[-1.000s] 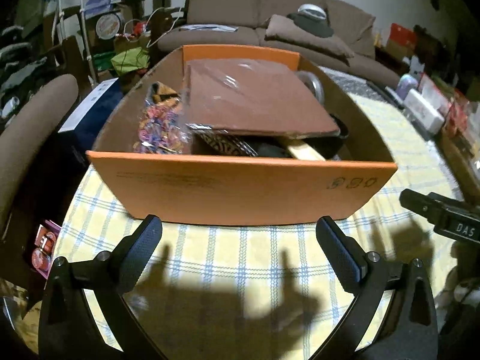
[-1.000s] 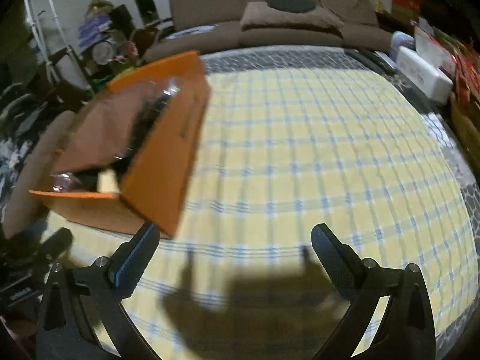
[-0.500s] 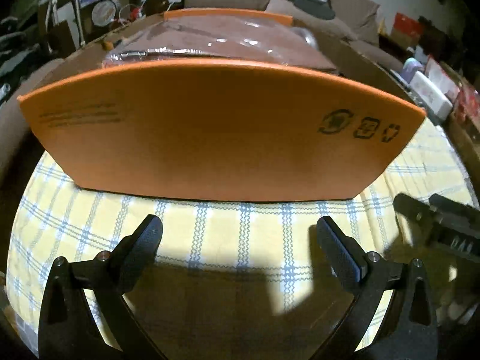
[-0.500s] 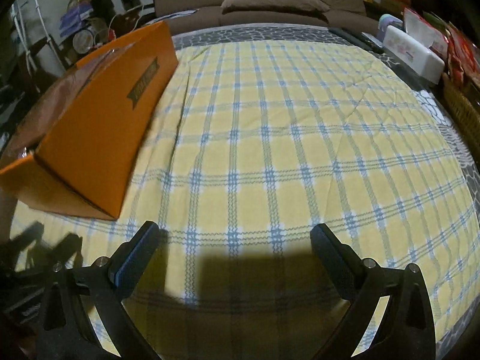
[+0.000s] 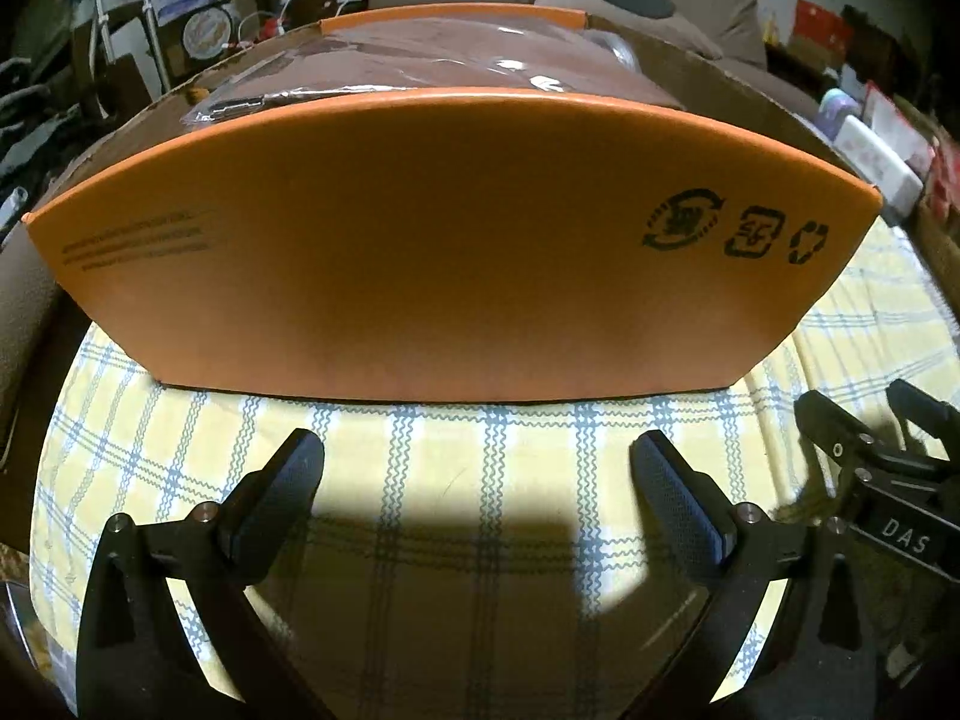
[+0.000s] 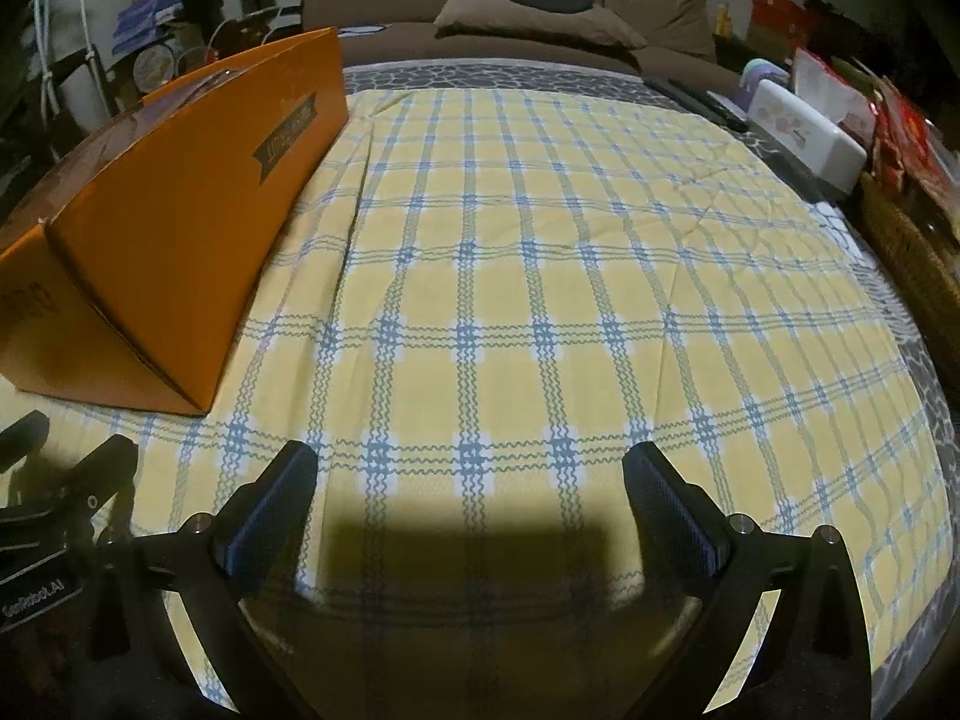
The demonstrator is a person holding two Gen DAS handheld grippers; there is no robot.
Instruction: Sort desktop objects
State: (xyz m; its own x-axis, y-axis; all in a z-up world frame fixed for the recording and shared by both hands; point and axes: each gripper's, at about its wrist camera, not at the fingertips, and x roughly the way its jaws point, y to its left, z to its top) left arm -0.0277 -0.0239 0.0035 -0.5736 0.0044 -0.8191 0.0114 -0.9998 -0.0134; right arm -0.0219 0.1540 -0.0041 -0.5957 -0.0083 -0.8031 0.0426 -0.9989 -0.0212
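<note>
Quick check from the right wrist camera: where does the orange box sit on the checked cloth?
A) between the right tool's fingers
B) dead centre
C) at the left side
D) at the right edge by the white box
C: in the right wrist view the orange box stands at the left side of the checked cloth, whose middle and right are bare, and the open right tool holds nothing.

The box (image 5: 456, 228) is bright orange with dark printed symbols and lines. The tablecloth (image 6: 540, 312) is yellow, checked in blue and white wavy stripes. The sofa (image 6: 480, 6) is brown.
</note>
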